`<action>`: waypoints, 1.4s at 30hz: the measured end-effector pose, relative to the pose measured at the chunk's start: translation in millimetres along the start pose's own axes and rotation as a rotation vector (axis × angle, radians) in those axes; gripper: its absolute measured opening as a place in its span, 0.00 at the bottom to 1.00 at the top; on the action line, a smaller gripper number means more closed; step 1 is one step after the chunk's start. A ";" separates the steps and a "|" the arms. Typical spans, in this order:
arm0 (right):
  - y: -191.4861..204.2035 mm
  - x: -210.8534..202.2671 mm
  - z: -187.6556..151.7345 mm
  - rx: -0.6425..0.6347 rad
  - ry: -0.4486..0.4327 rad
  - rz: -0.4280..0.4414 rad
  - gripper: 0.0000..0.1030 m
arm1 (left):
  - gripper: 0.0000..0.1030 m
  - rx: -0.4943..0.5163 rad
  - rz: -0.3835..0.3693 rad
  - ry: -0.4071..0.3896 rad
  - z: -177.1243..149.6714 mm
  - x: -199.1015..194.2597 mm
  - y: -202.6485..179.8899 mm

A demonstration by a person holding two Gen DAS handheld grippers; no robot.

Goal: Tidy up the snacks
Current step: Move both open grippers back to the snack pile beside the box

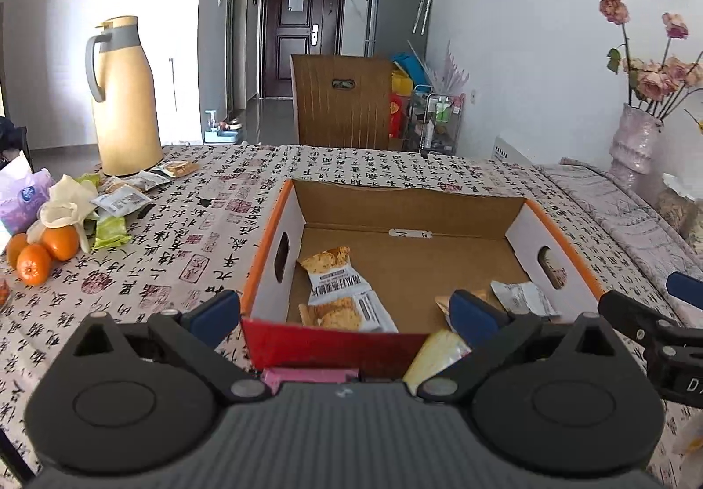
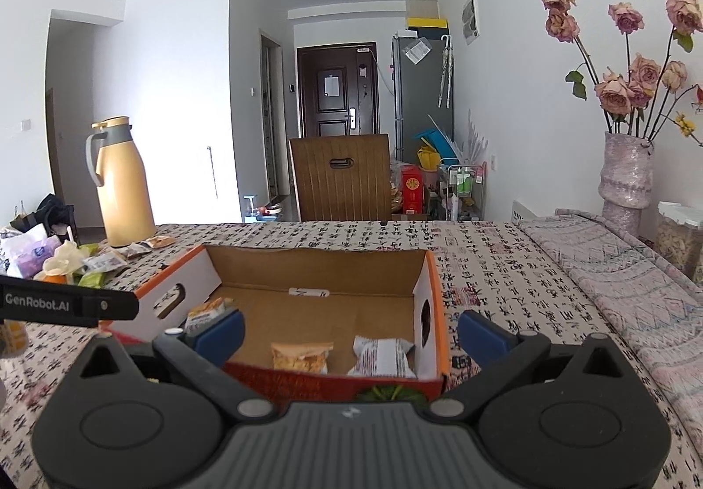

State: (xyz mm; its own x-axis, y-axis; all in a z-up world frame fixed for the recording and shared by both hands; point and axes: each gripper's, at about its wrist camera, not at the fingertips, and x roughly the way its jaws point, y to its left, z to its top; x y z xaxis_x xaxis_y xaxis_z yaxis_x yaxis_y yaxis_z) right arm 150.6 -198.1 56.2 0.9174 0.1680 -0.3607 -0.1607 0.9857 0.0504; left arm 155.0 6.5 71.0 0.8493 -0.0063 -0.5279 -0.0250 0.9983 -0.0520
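An open cardboard box (image 1: 272, 221) with orange rims stands on the table, also in the right wrist view (image 2: 433, 269). It holds several snack packets, among them a white cracker pack (image 1: 338, 282), a silver packet (image 1: 523, 298), an orange packet (image 2: 301, 357) and a white packet (image 2: 382, 357). My left gripper (image 1: 345, 313) is open, straddling the box's near left corner. My right gripper (image 2: 351, 331) is open, straddling the box's near right corner. More snack packets (image 1: 123, 199) lie in a pile at the far left.
A yellow thermos jug (image 1: 125, 102) stands at the far left by oranges (image 1: 44, 251), a tissue pack (image 1: 22, 199) and a white glove. A vase with dried roses (image 2: 626, 164) and a jar (image 2: 679, 238) stand on the right. A wooden chair (image 1: 342, 102) is behind the table.
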 end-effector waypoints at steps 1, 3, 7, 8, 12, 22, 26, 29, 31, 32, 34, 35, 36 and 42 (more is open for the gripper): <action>0.7 -5.0 -1.6 -0.001 -0.001 0.000 1.00 | 1.00 0.003 -0.002 -0.006 -2.8 -5.6 0.0; 2.7 -15.5 -5.1 -0.004 -0.002 0.001 1.00 | 1.00 0.006 -0.007 -0.015 -8.3 -15.4 0.4; 6.9 -34.5 -12.3 -0.012 -0.002 0.003 1.00 | 1.00 0.008 -0.019 -0.019 -19.5 -32.5 2.3; 8.1 -38.2 -14.2 -0.015 -0.001 0.004 1.00 | 1.00 0.007 -0.021 -0.018 -22.5 -35.8 3.6; 13.0 -52.4 -23.7 -0.026 0.008 0.006 1.00 | 1.00 -0.005 -0.019 -0.020 -35.2 -48.7 9.5; 18.9 -73.0 -48.3 -0.036 0.049 0.009 1.00 | 1.00 -0.018 -0.023 -0.010 -68.5 -69.6 22.1; 18.4 -78.2 -60.4 -0.033 0.068 0.009 1.00 | 1.00 -0.020 -0.036 0.010 -86.4 -73.8 26.8; 16.7 -81.8 -69.7 -0.028 0.084 0.012 1.00 | 1.00 -0.021 -0.036 0.015 -98.6 -76.9 31.4; 15.9 -82.9 -75.5 -0.028 0.096 0.015 1.00 | 1.00 -0.024 -0.032 0.017 -103.3 -76.9 34.6; 15.8 -83.1 -77.5 -0.029 0.101 0.016 1.00 | 1.00 -0.027 -0.030 0.017 -104.4 -76.5 36.0; 16.5 -82.5 -79.9 -0.032 0.107 0.019 1.00 | 1.00 -0.034 -0.026 0.020 -104.8 -74.6 37.7; 17.1 -82.2 -80.2 -0.032 0.106 0.020 1.00 | 1.00 -0.036 -0.025 0.020 -104.8 -74.0 37.9; 17.8 -81.8 -79.9 -0.032 0.103 0.021 1.00 | 1.00 -0.036 -0.027 0.020 -104.6 -73.4 38.0; 26.3 -71.1 -74.7 -0.063 0.101 0.032 1.00 | 1.00 -0.036 -0.025 0.025 -103.6 -68.6 38.6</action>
State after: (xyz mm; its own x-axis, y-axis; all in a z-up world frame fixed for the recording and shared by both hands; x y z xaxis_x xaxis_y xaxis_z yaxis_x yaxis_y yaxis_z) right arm 54.0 -185.0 13.6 0.8706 0.1942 -0.4520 -0.2149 0.9766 0.0057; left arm 41.2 39.5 17.4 0.8362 -0.0334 -0.5474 -0.0232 0.9951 -0.0962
